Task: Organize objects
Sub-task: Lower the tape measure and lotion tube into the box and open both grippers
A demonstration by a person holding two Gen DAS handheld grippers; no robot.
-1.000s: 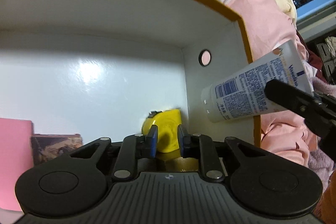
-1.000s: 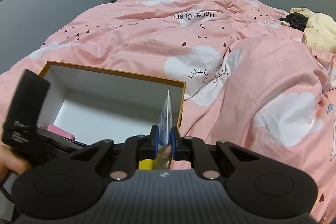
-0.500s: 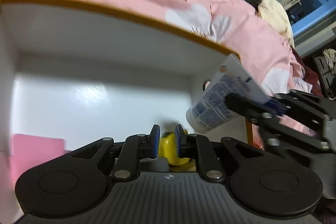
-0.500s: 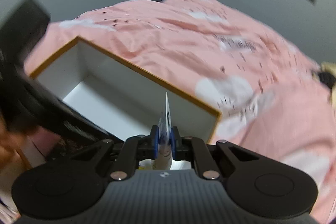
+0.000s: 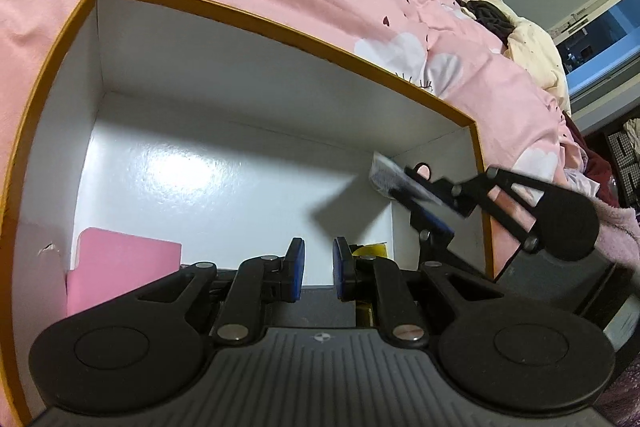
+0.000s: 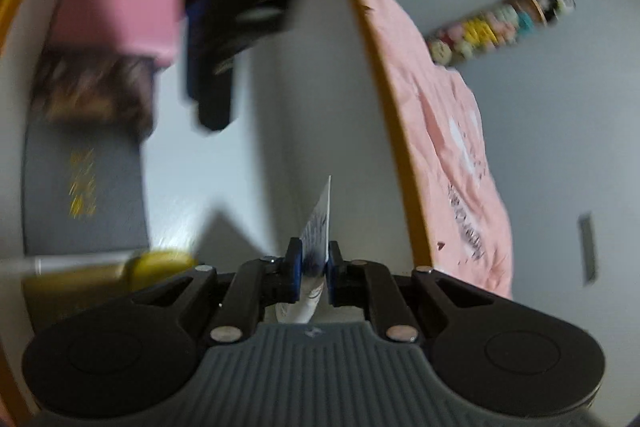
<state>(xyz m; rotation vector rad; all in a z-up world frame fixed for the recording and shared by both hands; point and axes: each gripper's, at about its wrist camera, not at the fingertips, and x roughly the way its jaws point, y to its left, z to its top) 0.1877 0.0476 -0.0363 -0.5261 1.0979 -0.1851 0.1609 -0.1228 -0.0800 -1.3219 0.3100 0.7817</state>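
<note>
An orange-rimmed white box (image 5: 280,27) lies on the pink duvet. My right gripper (image 6: 313,269) is shut on the white lotion tube (image 6: 320,219); in the left wrist view it (image 5: 424,201) reaches into the box's right end with the blurred tube (image 5: 390,177). My left gripper (image 5: 317,269) is open and empty, raised over the box's near side. A yellow object (image 5: 370,249) lies just beyond its right finger. A pink box (image 5: 120,271) stands at the box's near left.
In the blurred right wrist view a grey book with gold lettering (image 6: 84,187), a brown patterned item (image 6: 92,91) and the yellow object (image 6: 164,263) lie in the box. A cream pillow (image 5: 532,47) lies on the bed.
My left gripper let go of the yellow object and rose back out of the box. My right gripper swung down into the box's right end with the tube.
</note>
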